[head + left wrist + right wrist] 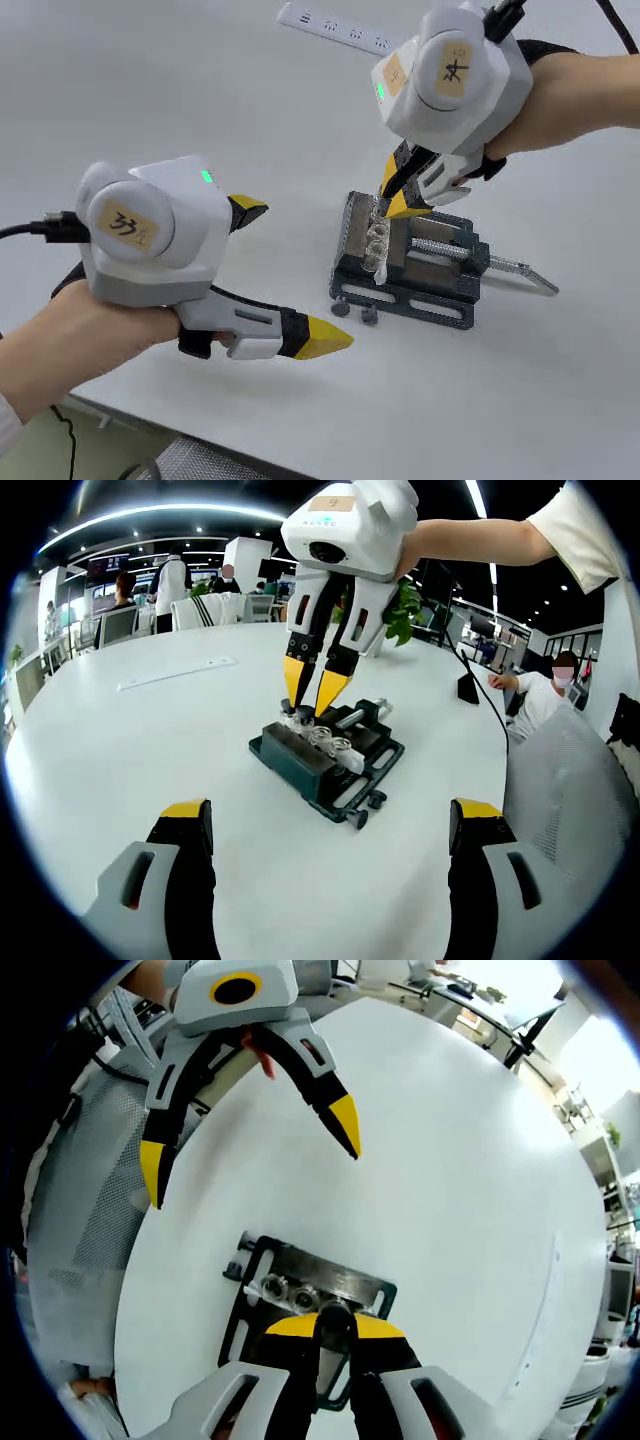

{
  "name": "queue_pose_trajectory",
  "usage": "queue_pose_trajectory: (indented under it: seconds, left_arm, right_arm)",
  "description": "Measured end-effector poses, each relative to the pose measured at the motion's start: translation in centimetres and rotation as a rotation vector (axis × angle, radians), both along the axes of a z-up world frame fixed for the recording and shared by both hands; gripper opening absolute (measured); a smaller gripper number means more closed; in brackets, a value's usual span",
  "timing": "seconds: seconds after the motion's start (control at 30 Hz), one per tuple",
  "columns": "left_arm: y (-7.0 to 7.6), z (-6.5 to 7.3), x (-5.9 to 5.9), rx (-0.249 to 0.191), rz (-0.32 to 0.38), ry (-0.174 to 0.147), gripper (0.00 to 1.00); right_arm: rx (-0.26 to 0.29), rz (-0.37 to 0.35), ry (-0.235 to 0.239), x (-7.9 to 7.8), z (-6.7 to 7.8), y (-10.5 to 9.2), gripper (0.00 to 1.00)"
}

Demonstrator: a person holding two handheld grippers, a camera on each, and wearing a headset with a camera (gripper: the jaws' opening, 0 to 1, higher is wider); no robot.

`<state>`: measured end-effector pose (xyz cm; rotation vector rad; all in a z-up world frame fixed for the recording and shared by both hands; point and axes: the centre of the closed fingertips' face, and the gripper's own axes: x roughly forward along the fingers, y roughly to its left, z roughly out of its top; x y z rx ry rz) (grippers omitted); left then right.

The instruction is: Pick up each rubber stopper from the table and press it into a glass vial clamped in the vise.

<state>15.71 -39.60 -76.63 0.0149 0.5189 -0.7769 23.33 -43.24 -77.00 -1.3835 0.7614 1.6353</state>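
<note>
Your right gripper's [335, 1328] yellow-tipped fingers [290, 1327] are closed around a small, dark, round rubber stopper [335, 1314], pinching it from both sides. You are holding the stopper at the mouth of the end vial in a short row of clear glass vials [285, 1291]. Whether it is already seated in the glass cannot be told. The vials stand upright, side by side and touching, clamped between the flat steel faces of a dark, blocky metal vise [440, 288]. The vise has a threaded, shiny screw [440, 247] running out to a thin bar handle. Two small dark round plugs [354, 312], stoppers by the look of them, lie on the table just beside the slotted foot of the vise. Your left gripper [330, 812] hangs well apart from the vise. Its fingers [186, 813] are spread wide with nothing between them, and their wedge-shaped yellow tips sit on black arms under a smooth white shell. The table [200, 100] is a plain, matte white surface. A long white power strip [332, 28] lies flat near its far edge.
</note>
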Motion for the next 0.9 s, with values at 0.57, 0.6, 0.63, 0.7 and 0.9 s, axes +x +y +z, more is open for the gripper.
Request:
queue_pose_trajectory:
  seconds: [0.57, 0.6, 0.63, 0.7, 0.9]
  left_arm:
    - [-0.28, -0.06, -0.23, -0.001, -0.007, 0.004, 0.97]
    - [-0.32, -0.06, -0.23, -0.003, -0.008, 0.004, 0.97]
    - [-0.32, -0.07, -0.22, -0.002, -0.008, 0.004, 0.97]
    - [-0.34, -0.13, -0.20, -0.004, -0.009, 0.006, 0.97]
    - [-0.55, -0.14, -0.23, -0.001, -0.012, 0.007, 0.97]
  right_arm:
    - [0.000, 0.050, -0.022, 0.18, -0.06, 0.01, 0.08]
    - [0.002, 0.048, -0.023, 0.21, -0.04, 0.00, 0.08]
    - [0.002, 0.049, -0.024, 0.21, -0.04, -0.01, 0.08]
    - [0.003, 0.050, -0.024, 0.16, -0.05, -0.03, 0.08]
    - [0.025, 0.038, -0.006, 0.32, 0.25, 0.45, 0.12]
